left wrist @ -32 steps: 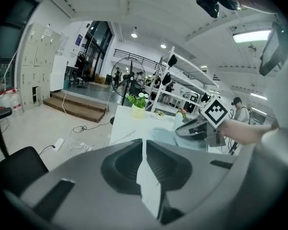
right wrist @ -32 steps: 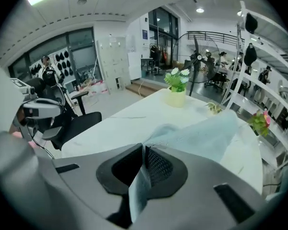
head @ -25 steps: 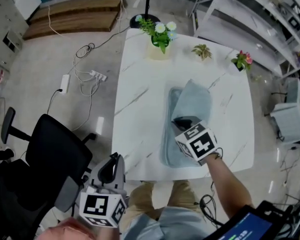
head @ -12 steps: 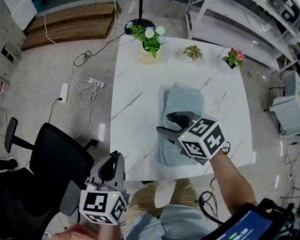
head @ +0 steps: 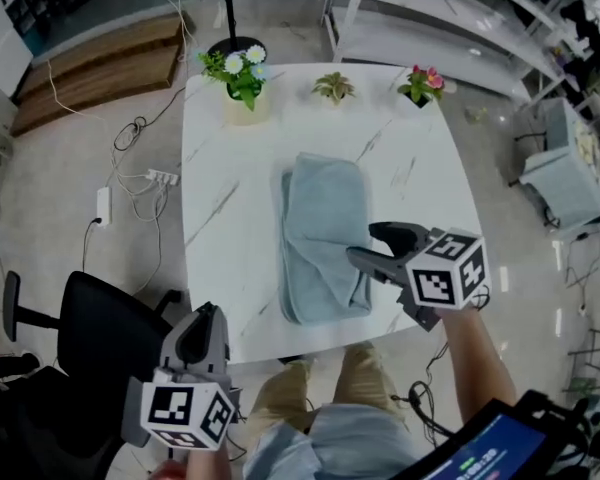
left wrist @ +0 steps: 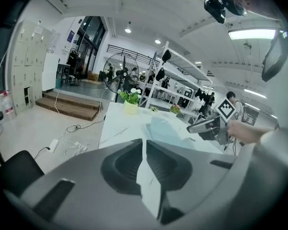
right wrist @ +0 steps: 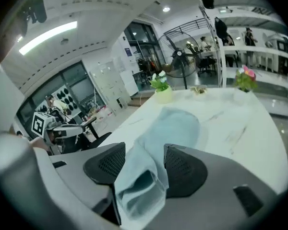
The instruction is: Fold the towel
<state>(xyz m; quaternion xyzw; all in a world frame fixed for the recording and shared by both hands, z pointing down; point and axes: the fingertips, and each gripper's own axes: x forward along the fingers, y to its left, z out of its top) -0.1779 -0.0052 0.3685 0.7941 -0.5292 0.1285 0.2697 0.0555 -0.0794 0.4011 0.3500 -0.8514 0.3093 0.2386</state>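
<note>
So here's where we're at: the light blue towel (head: 325,233) is lying flat in the middle of the white marble worktop (head: 230,198). It's folded into a long strip running from the worktop's near edge toward its far edge, with the layers showing at the near end. Our right gripper (head: 364,244) hangs over the near right part of the worktop, right at the towel's right edge, tilted down. Its fingers (right wrist: 105,164) have just been opening and now stand wide apart. In the right gripper view the towel's near end shows in the gap between them, but neither pad presses on it, so it's got hold of nothing. Our left gripper (head: 202,320) is off the worktop altogether, just outside its near left corner and pointing toward it. Its fingers (left wrist: 127,164) look drawn together with nothing caught between them. Along the worktop's far edge we've got a pot of white flowers (head: 238,73) at the left corner, a small green plant (head: 332,88) in the middle and a pot of pink flowers (head: 422,83) toward the right corner. A black office chair (head: 90,338) sits on the floor off the worktop's near left side.
</note>
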